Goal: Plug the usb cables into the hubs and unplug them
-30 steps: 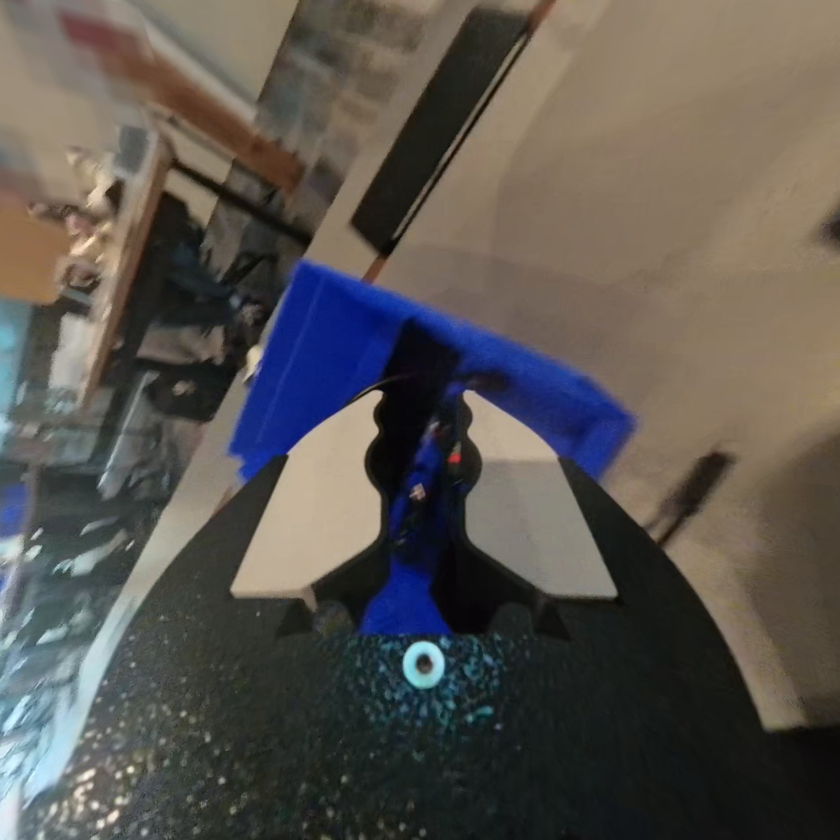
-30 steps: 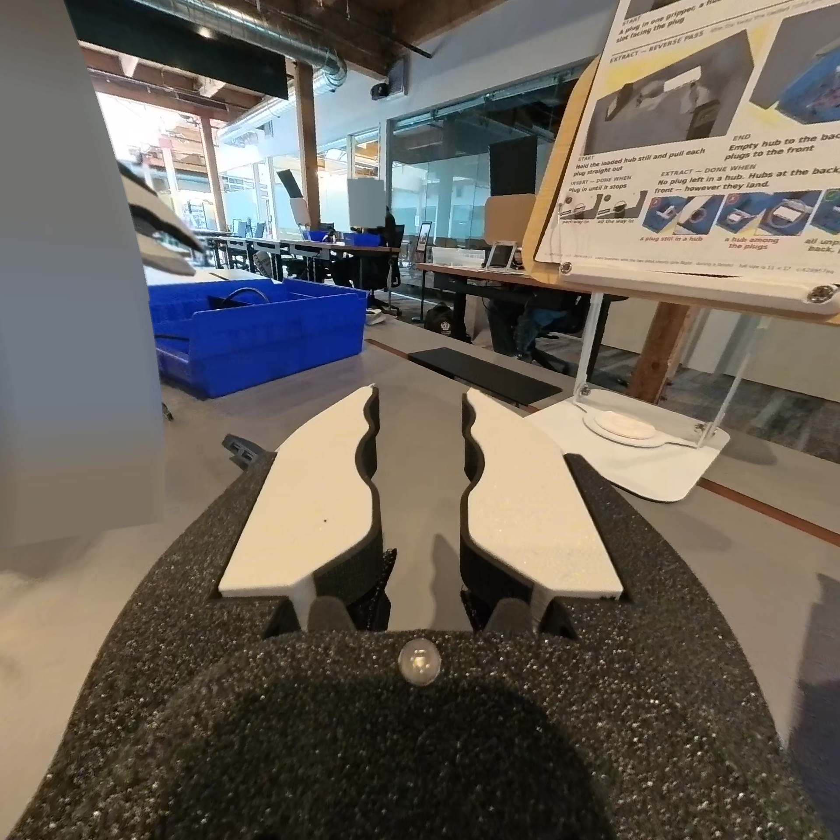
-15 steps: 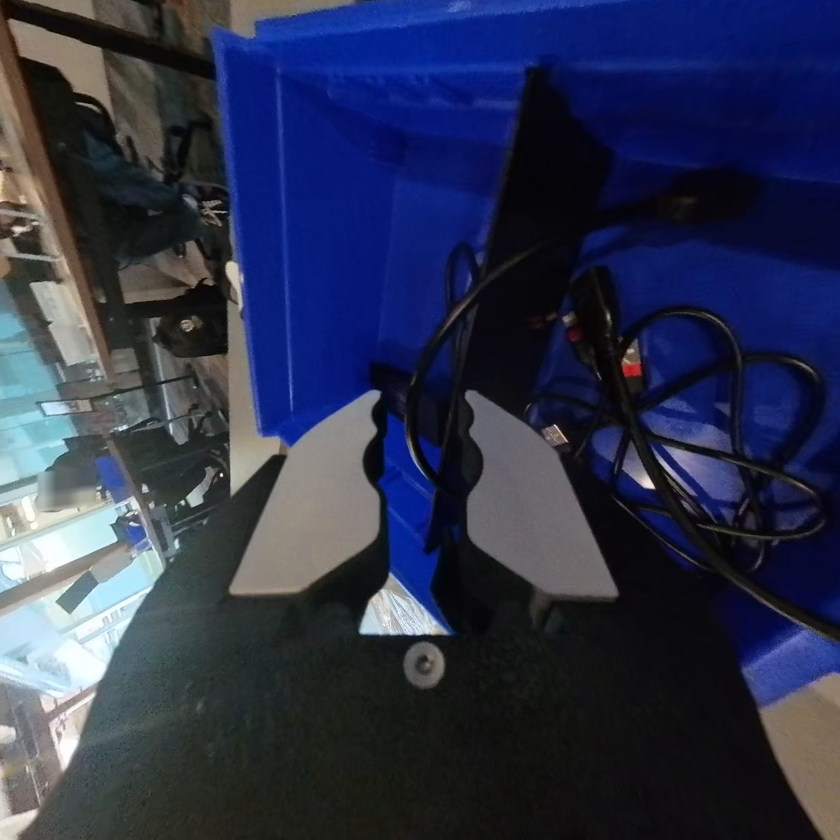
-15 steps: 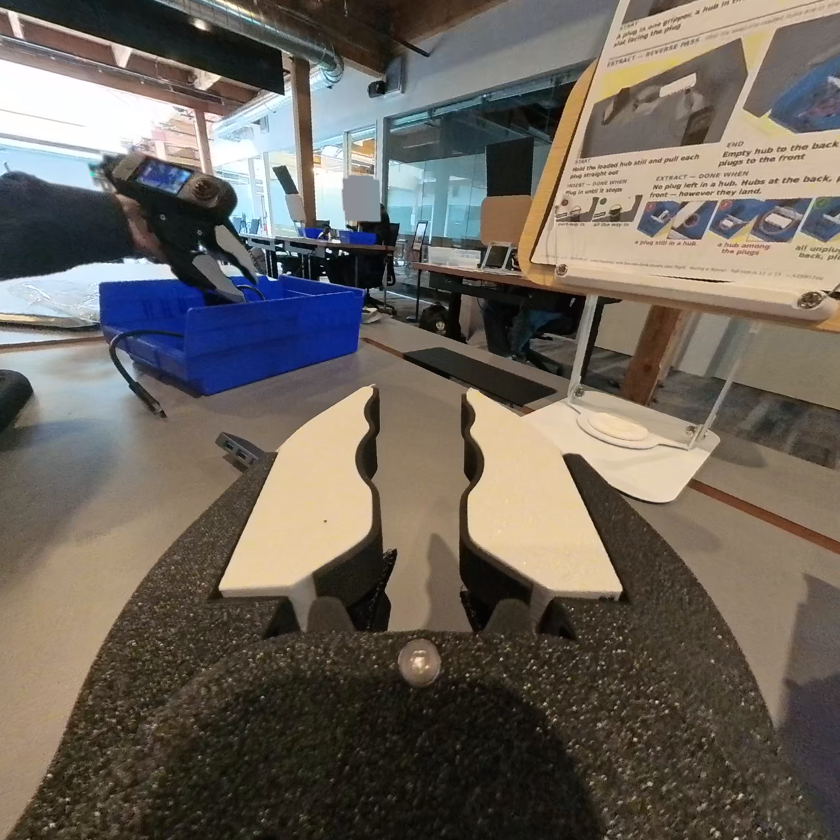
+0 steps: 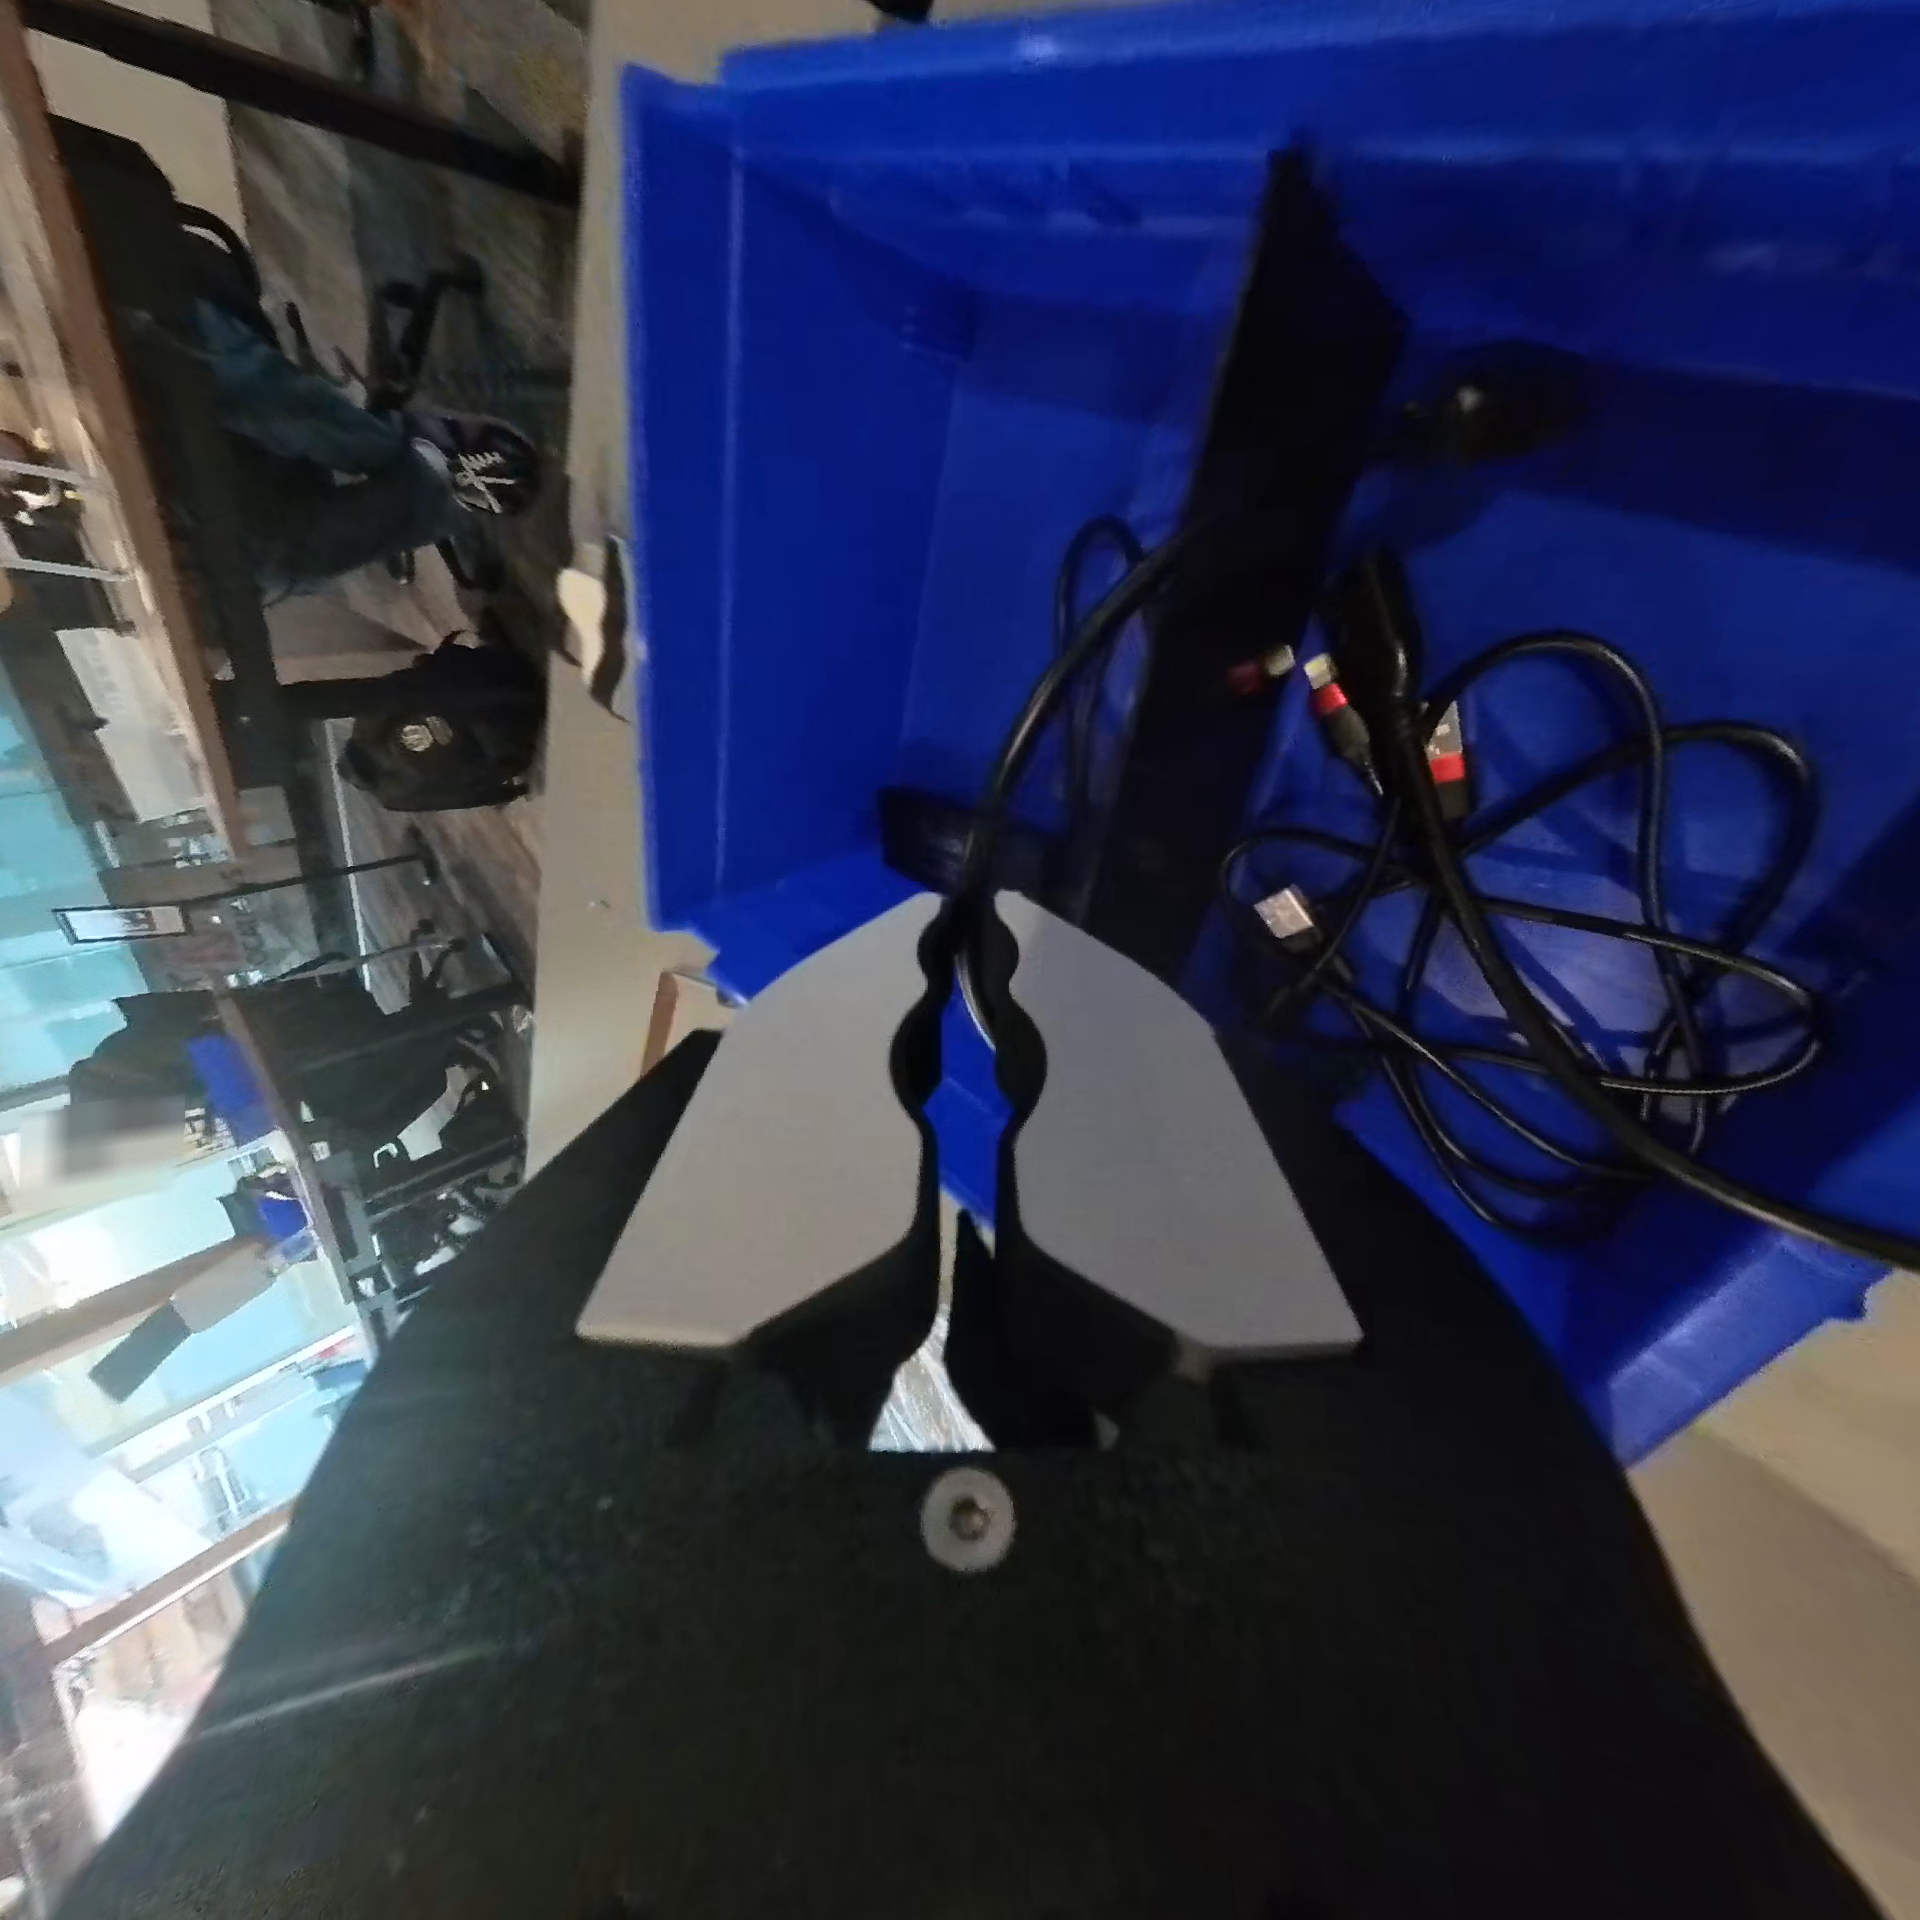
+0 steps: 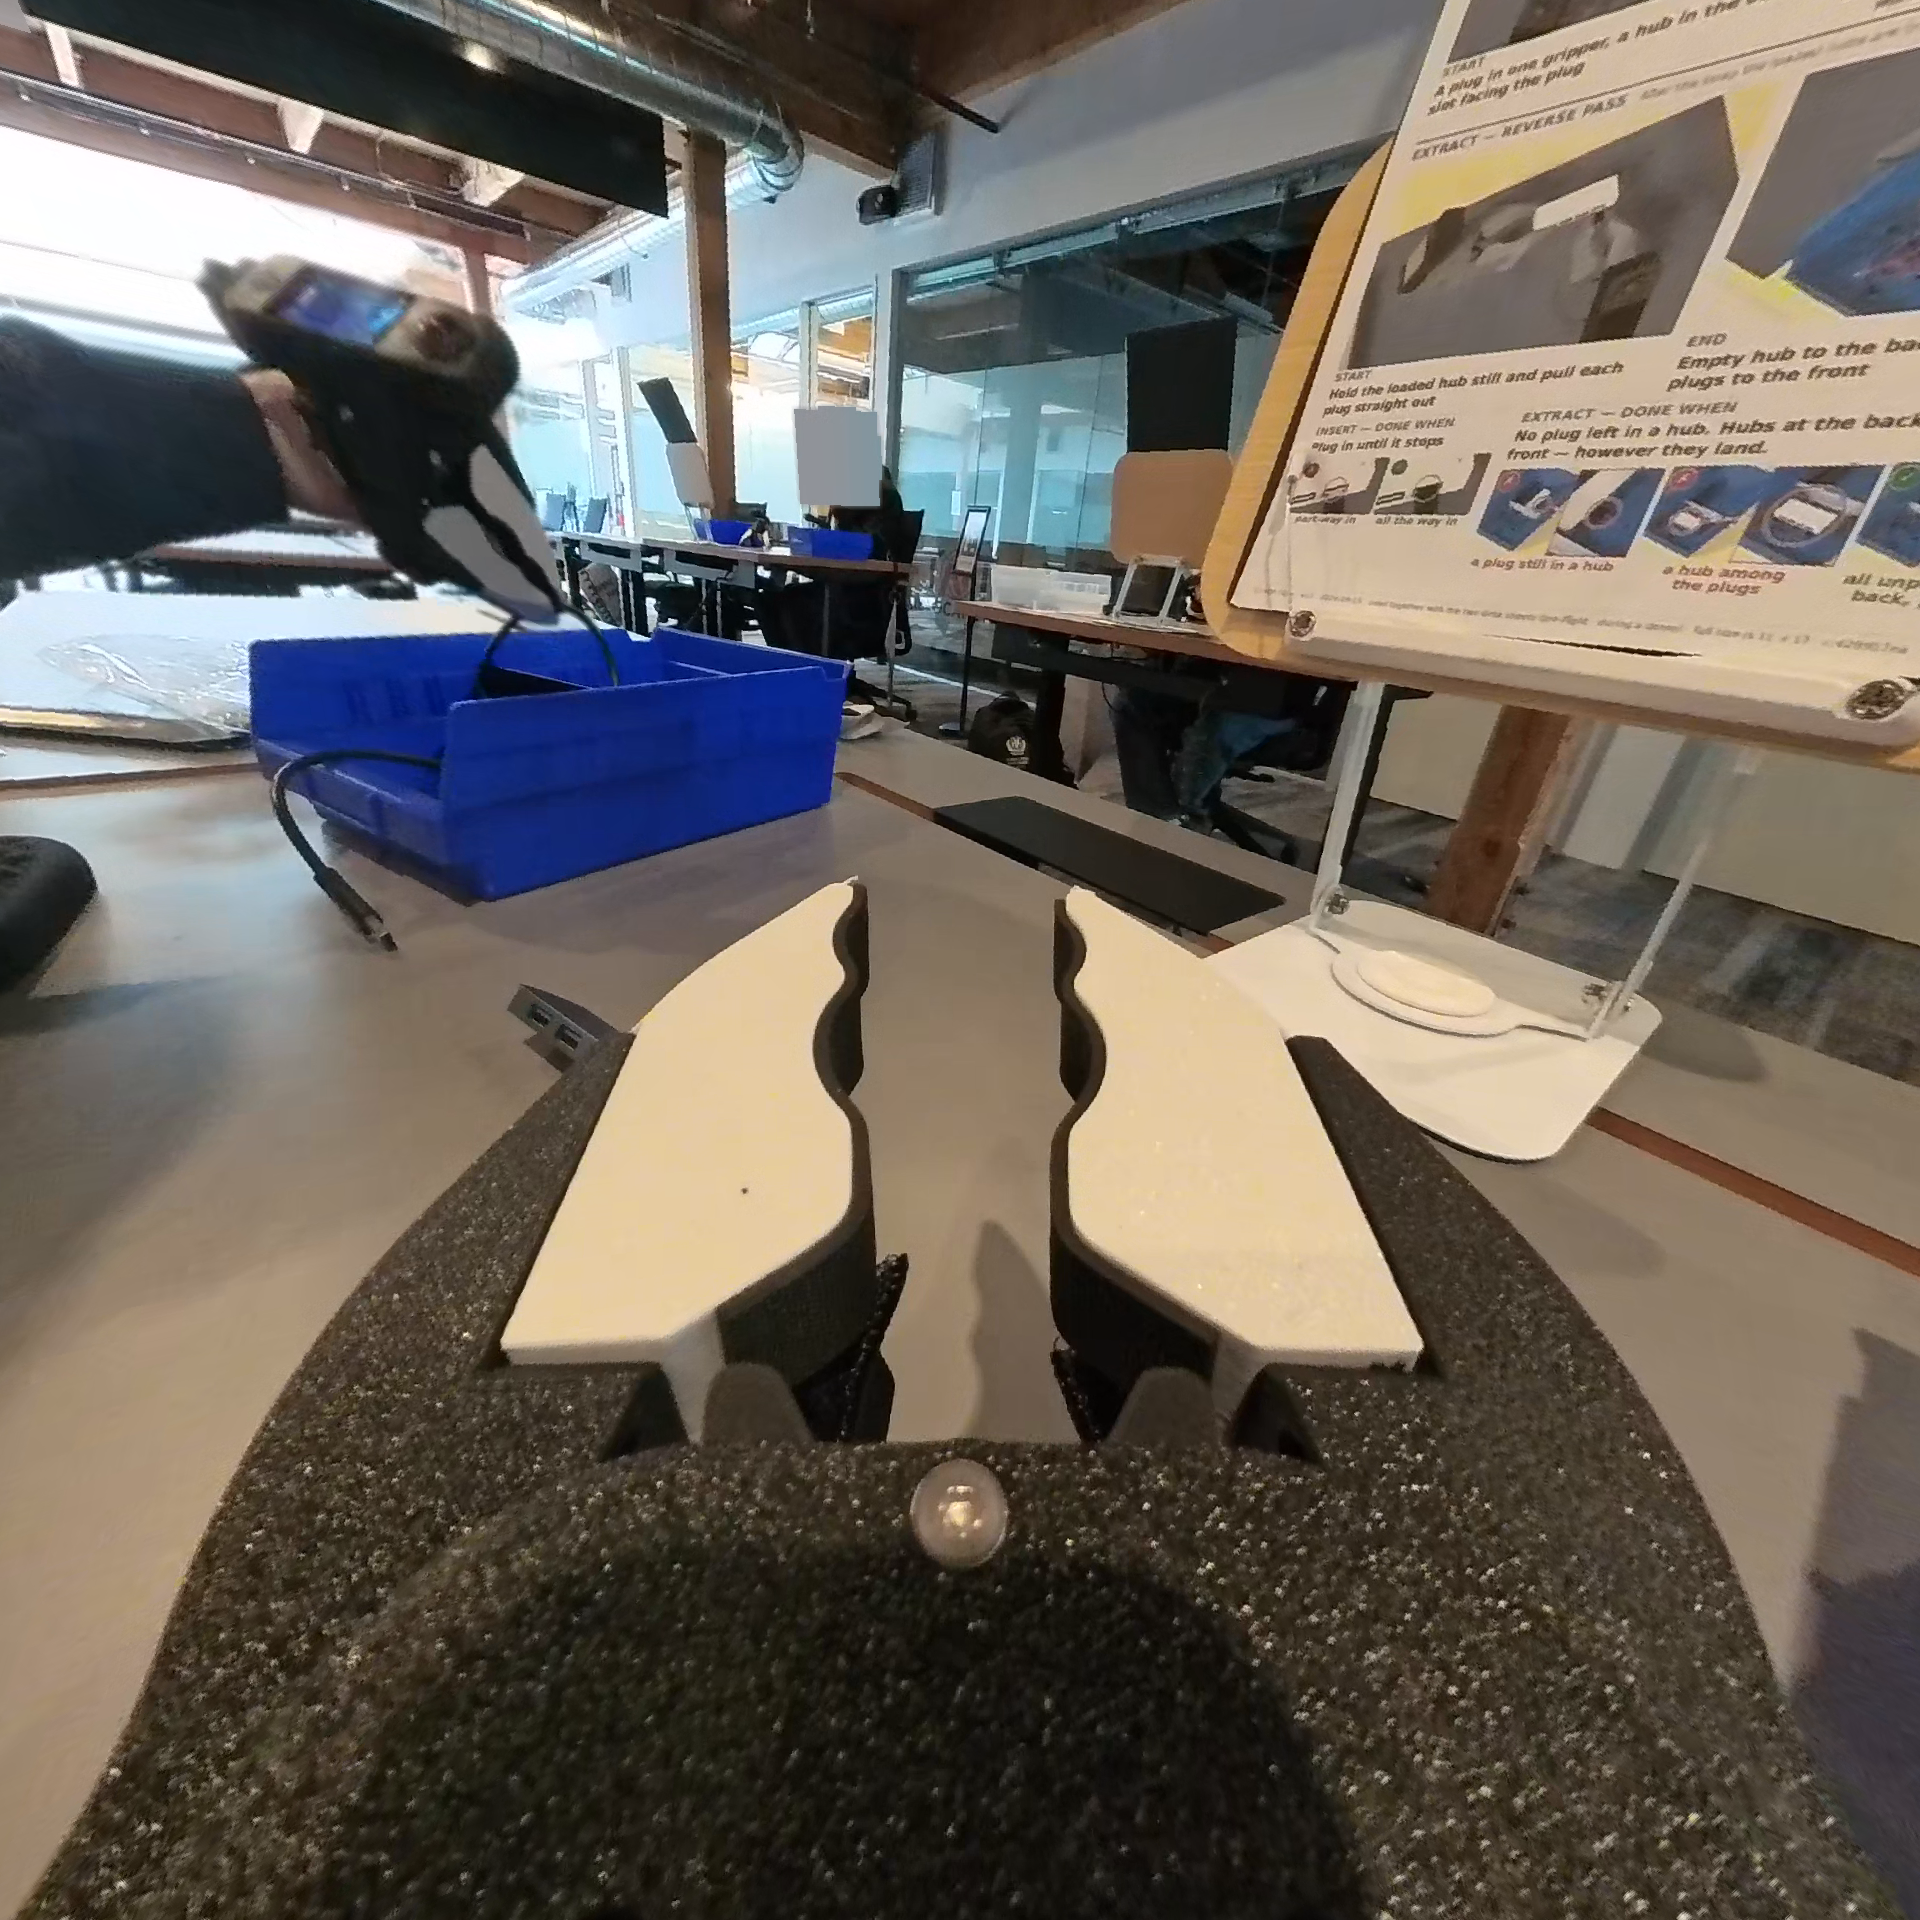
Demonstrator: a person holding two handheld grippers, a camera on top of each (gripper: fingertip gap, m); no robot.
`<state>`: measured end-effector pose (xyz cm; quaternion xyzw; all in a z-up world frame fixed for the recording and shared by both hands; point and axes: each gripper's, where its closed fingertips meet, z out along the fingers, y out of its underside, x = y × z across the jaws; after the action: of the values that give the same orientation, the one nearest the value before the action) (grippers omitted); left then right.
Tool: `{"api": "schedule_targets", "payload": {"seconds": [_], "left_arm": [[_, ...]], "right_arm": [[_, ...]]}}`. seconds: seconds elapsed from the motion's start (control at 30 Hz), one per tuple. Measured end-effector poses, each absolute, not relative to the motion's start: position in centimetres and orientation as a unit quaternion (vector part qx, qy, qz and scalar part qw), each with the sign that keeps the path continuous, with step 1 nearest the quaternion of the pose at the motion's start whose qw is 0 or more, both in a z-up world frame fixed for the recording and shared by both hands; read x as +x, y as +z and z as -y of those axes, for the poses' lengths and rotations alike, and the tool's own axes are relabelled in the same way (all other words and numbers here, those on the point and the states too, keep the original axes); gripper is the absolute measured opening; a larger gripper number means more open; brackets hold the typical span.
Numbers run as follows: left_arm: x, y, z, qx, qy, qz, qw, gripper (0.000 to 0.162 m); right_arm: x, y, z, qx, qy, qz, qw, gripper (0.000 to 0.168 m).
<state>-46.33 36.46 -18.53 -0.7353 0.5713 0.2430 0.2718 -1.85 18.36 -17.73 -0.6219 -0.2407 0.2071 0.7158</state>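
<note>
My left gripper (image 5: 971,914) is shut on a black USB cable (image 5: 1049,665) above a blue bin (image 5: 810,520). The cable loops up from the tips into the bin, beside a black divider (image 5: 1247,520). A tangle of black cables (image 5: 1558,935) with red and silver plugs lies in the bin's other compartment. In the right wrist view the left gripper (image 6: 520,592) hovers over the bin (image 6: 623,769). My right gripper (image 6: 956,904) is open and empty, low over the grey table. A grey USB hub (image 6: 551,1023) lies just left of it.
A black cable (image 6: 312,842) hangs out of the bin's front, its plug on the table. An instruction board on a white stand (image 6: 1455,1049) stands at the right. A flat black strip (image 6: 1101,862) lies beyond the right gripper.
My left gripper swung over the bin and has shut on the black cable; half a second ago it was open around it. The right gripper has not moved.
</note>
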Motion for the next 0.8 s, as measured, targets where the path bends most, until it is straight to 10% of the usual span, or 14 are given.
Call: {"api": "schedule_targets", "payload": {"seconds": [0.43,0.8], "left_arm": [[-37.1,-4.7,-33.6,-0.706,0.164,-0.543,0.424,0.005],[-20.2,-13.7,-30.4,-0.736,-0.027,-0.627,0.256,0.004]], "right_arm": [[-1.8,-17.7,-18.4,-0.62,0.202,0.24,0.719,0.033],[-0.6,-16.3,-18.0,-0.597,0.164,0.228,0.751,0.033]]}}
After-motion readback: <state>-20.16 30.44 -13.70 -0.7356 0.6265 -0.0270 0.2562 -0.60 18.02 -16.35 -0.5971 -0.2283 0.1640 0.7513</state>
